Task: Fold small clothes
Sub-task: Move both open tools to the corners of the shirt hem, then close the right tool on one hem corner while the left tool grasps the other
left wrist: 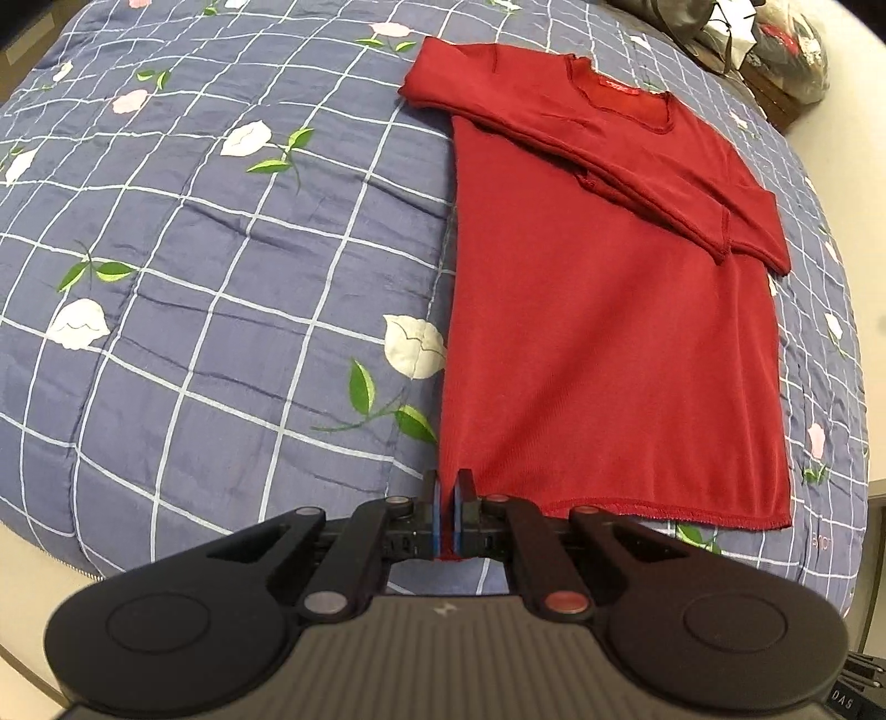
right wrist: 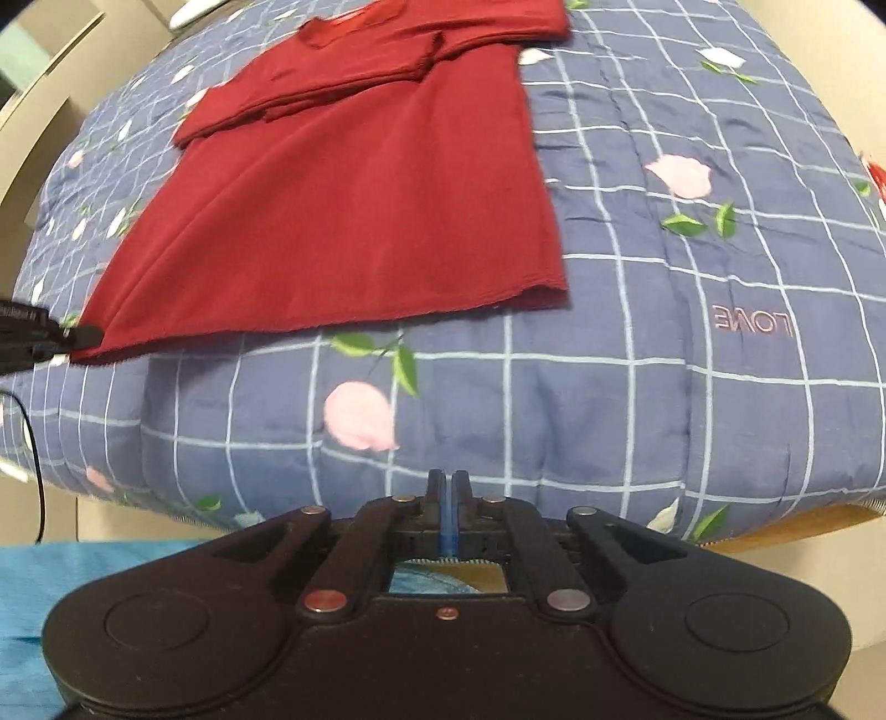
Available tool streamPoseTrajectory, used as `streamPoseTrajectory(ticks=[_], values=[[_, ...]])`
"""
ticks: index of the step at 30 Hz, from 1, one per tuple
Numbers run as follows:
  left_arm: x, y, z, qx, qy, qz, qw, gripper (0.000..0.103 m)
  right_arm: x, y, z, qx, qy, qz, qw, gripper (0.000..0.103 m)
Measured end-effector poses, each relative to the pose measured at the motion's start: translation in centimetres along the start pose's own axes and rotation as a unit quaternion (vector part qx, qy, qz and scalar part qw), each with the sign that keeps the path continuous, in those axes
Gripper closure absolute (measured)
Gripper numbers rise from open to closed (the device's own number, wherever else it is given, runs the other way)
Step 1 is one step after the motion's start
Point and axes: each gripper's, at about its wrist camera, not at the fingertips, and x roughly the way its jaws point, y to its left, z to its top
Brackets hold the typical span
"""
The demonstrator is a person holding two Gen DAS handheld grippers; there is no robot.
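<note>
Left tongs (left wrist: 449,493): pressed together on the near left corner of the hem of the red shirt (left wrist: 609,332); a sliver of red cloth shows between the blue pads at their base. In the right wrist view these same tongs (right wrist: 83,335) enter from the left edge and meet that hem corner.

Red shirt: lies flat on the quilt (left wrist: 221,277), stretching ahead of the left tongs and to their right. Both long sleeves are folded across the chest, one over the other, near the far end of the garment. The neckline with a red label sits at the far end. The hem (left wrist: 664,509) runs to the right of the left tongs, close to the near edge of the quilt.

Quilt: blue with a white grid, printed white and pink flowers and green leaves. It covers the surface under the shirt; whether that surface is a bed or a worktop cannot be told. Dark bags (left wrist: 775,44) stand beyond the shirt, at the far right of the left tongs.

Right tongs (right wrist: 448,487): pressed together, blue pads meeting, nothing between them. They hover over the near edge of the quilt, well apart from the shirt (right wrist: 360,194), which lies ahead and to their left. A pink flower print (right wrist: 357,415) lies just ahead of them. The word "LOVE" (right wrist: 753,321), mirrored, is stitched on the quilt ahead and to their right.
</note>
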Motion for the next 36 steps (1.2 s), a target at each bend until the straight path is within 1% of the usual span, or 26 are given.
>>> streamPoseTrajectory(ticks=[1, 3, 5, 7, 8, 10, 11, 12, 13, 15, 16, 17, 18, 19, 20, 21, 22, 25, 26, 28, 29, 30, 33, 36], values=[[0.0, -0.1, -0.1, 0.002, 0.0, 0.001, 1.0, 0.1, 0.0, 0.3, -0.2, -0.006, 0.0, -0.001, 1.0, 0.098], [-0.2, -0.2, -0.1, 0.005, -0.002, 0.005, 1.0, 0.1, 0.0, 0.7, -0.7, -0.014, 0.001, -0.004, 1.0, 0.09], [-0.4, -0.2, 0.1, 0.003, -0.004, 0.006, 1.0, 0.098, -0.1, 0.8, -1.2, -0.018, 0.0, -0.006, 1.0, 0.087], [-0.6, -0.2, 0.2, 0.001, -0.006, 0.004, 1.0, 0.095, -0.2, 0.9, -1.5, -0.023, 0.0, -0.011, 1.0, 0.084], [-0.6, -0.2, 0.2, 0.001, -0.006, 0.006, 1.0, 0.09, -0.2, 0.9, -1.7, -0.028, -0.001, -0.016, 0.999, 0.083], [-0.5, -0.2, 0.1, 0.004, -0.003, 0.017, 0.9998, 0.085, -0.5, 1.0, -1.9, -0.037, -0.003, -0.026, 0.999, 0.072], [-0.4, -0.2, -0.1, 0.006, 0.0, 0.026, 0.9996, 0.085, -0.7, 1.0, -1.9, -0.044, -0.007, -0.031, 0.999, 0.063], [-0.3, -0.2, -0.3, 0.008, 0.002, 0.032, 0.9995, 0.079, -0.9, 1.0, -1.9, -0.051, -0.011, -0.036, 0.998, 0.054], [-0.2, -0.1, -0.5, 0.009, 0.006, 0.036, 0.9993, 0.075, -1.0, 1.0, -1.9, -0.057, -0.014, -0.04, 0.997, 0.05], [-0.2, 0.1, -1.1, 0.003, 0.009, 0.045, 0.9989, 0.054, -1.0, 1.1, -1.6, -0.074, -0.016, -0.047, 0.996, 0.038], [-0.3, 0.2, -1.4, -0.001, 0.006, 0.05, 0.9987, 0.051, -0.9, 1.1, -1.4, -0.083, -0.017, -0.05, 0.995, 0.035], [-0.4, 0.2, -1.7, -0.003, 0.001, 0.052, 0.9987, 0.044, -0.6, 1.2, -1.1, -0.096, -0.018, -0.054, 0.994, 0.029], [-0.5, 0.2, -1.9, -0.003, -0.002, 0.055, 0.9985, 0.034, -0.2, 1.3, -0.7, -0.11, -0.019, -0.056, 0.992, 0.025], [-0.5, 0.1, -2.1, -0.002, -0.006, 0.063, 0.998, 0.029, 0.3, 1.4, -0.3, -0.127, -0.018, -0.059, 0.99, 0.023], [-0.4, -0.1, -2.2, 0.0, -0.009, 0.077, 0.997, 0.021, 0.9, 1.6, 0.2, -0.149, -0.014, -0.066, 0.987, 0.022], [-0.4, -0.3, -2.3, 0.0, -0.01, 0.095, 0.9954, 0.016, 1.6, 1.9, 0.8, -0.174, -0.011, -0.076, 0.982, 0.022], [-0.4, -0.6, -2.4, -0.001, -0.014, 0.11, 0.9938, 0.014, 2.1, 2.3, 1.3, -0.2, -0.016, -0.087, 0.976, 0.022], [0.0, -1.9, -2.4, 0.011, -0.019, 0.128, 0.9915, 0.009, 3.3, 3.1, 2.6, -0.274, -0.036, -0.101, 0.956, 0.021], [0.1, -2.6, -2.3, 0.019, -0.02, 0.137, 0.9902, 0.007, 3.8, 3.4, 3.0, -0.301, -0.042, -0.105, 0.947, 0.021], [0.4, -4.0, -2.3, 0.036, -0.025, 0.147, 0.9882, 0.006, 4.9, 3.9, 3.6, -0.36, -0.051, -0.111, 0.925, 0.022], [0.6, -4.8, -2.2, 0.045, -0.025, 0.151, 0.9872, 0.005, 5.7, 4.1, 3.8, -0.395, -0.052, -0.114, 0.91, 0.023], [0.9, -5.5, -2.2, 0.053, -0.023, 0.154, 0.9864, 0.005, 6.5, 4.2, 3.9, -0.424, -0.051, -0.115, 0.897, 0.026], [2.0, -7.7, -2.1, 0.074, -0.004, 0.153, 0.9854, 0.005, 8.5, 4.3, 4.4, -0.488, -0.035, -0.108, 0.866, 0.036], [3.0, -9.3, -2.5, 0.089, 0.013, 0.149, 0.9848, 0.005, 9.8, 4.3, 4.2, -0.542, -0.032, -0.101, 0.834, 0.035]])
